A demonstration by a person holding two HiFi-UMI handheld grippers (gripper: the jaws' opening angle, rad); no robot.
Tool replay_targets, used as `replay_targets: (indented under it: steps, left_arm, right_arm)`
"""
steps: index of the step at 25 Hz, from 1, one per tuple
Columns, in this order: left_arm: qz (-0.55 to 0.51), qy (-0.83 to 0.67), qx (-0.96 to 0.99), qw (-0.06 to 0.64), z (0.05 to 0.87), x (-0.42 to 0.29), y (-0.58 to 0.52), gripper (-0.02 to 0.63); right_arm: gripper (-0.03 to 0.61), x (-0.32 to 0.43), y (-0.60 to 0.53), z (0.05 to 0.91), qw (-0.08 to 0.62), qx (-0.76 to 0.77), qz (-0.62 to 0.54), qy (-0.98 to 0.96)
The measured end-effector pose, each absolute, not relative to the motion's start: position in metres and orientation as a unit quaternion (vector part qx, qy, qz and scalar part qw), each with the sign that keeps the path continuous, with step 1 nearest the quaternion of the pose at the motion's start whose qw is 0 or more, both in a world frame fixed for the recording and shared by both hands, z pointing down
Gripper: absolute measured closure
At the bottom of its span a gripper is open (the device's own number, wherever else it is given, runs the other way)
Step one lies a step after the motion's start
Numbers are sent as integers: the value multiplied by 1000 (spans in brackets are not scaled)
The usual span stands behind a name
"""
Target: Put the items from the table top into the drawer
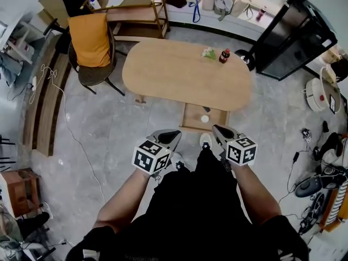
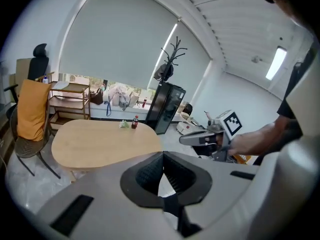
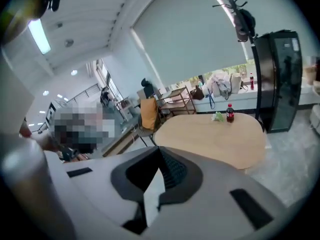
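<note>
An oval wooden table (image 1: pixel 179 78) carries a small dark bottle with a red cap (image 1: pixel 224 56) and a green-and-white item (image 1: pixel 209 53) near its far right end. Under the table's near edge a wooden drawer (image 1: pixel 191 123) stands pulled out, with a small white round thing (image 1: pixel 205 119) inside. My left gripper (image 1: pixel 173 135) and right gripper (image 1: pixel 218 129) are held side by side in front of the person, short of the drawer. Both are shut with nothing in the jaws. The bottle (image 2: pixel 134 122) also shows far off in the left gripper view, and the bottle (image 3: pixel 230 113) in the right gripper view.
A chair with an orange cover (image 1: pixel 92 42) stands at the table's left end, a wooden shelf cart (image 1: pixel 136 10) behind it. A black cabinet (image 1: pixel 296 42) is at the far right. Cables and gear (image 1: pixel 321 173) litter the floor on the right. A low wooden bench (image 1: pixel 46 102) runs along the left.
</note>
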State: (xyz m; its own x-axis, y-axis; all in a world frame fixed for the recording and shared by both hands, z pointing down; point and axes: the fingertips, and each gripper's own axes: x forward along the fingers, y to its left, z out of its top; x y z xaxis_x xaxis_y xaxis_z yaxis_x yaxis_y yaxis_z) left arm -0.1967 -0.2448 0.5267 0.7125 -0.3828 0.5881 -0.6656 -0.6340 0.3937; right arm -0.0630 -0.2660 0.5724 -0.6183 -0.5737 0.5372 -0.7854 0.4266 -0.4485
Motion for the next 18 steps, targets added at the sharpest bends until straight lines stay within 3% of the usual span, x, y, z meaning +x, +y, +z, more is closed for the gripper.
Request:
replay_targets:
  steps: [11,18]
  left_arm:
    - [189,-294,902,253,469,-148,-198,609]
    - [169,-306,902,253,456,-77,-138,609]
  right_arm:
    - [575,-24,-192,451,64,400,266,-875]
    - [575,36,-118,433,81,386,223,-892]
